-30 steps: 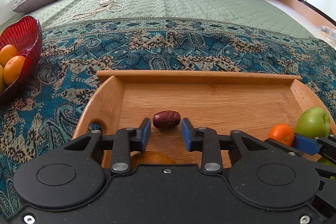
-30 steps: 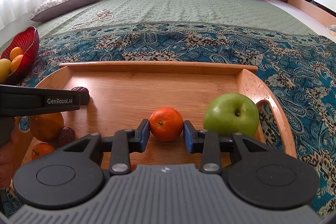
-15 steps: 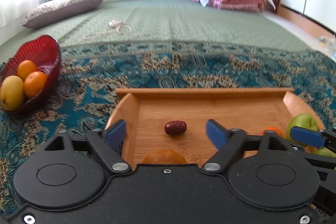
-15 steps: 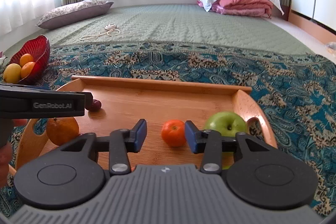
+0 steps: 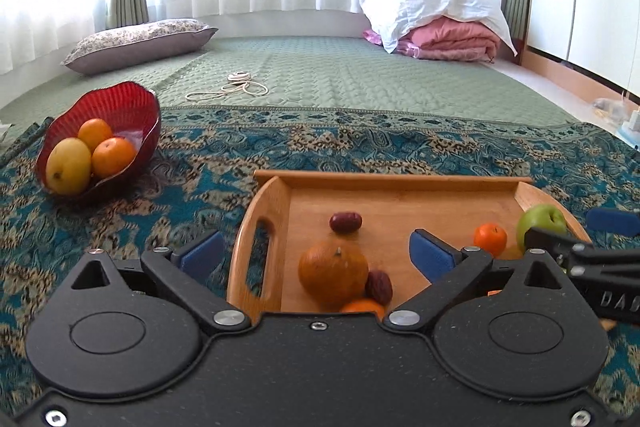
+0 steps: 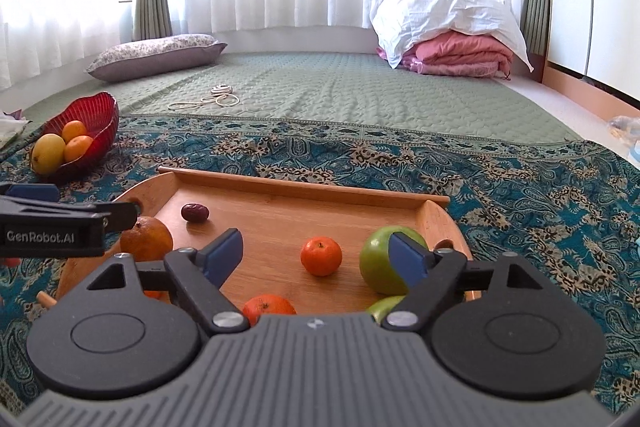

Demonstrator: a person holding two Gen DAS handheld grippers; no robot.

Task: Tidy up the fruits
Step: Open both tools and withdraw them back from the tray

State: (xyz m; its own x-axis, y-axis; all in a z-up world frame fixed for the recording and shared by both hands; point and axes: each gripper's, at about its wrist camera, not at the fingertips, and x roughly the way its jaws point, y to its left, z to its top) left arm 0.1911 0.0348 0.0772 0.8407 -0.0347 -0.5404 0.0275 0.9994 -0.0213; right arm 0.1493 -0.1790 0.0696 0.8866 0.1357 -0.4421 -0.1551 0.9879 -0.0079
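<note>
A wooden tray [image 5: 400, 203] [image 6: 280, 215] lies on the patterned cloth. It holds a large orange [image 5: 333, 271] [image 6: 146, 238], a red date [image 5: 345, 221] [image 6: 195, 212], a second date [image 5: 379, 286], a small mandarin [image 5: 490, 238] [image 6: 321, 255], another mandarin [image 6: 267, 308] and a green apple [image 5: 541, 225] [image 6: 380, 259]. My left gripper [image 5: 316, 253] is open and empty above the tray's left end. My right gripper [image 6: 318, 253] is open and empty above the small mandarin.
A red glass bowl [image 5: 120, 107] [image 6: 96, 115] with a mango and two oranges stands at the left. A coiled cord [image 5: 240, 89], a grey pillow [image 5: 140, 43] and folded pink and white bedding [image 5: 440, 23] lie on the green mat behind.
Both grippers have opened wide and pulled up and back from the tray. The date and the small mandarin stay on the tray where they lay between the fingers.
</note>
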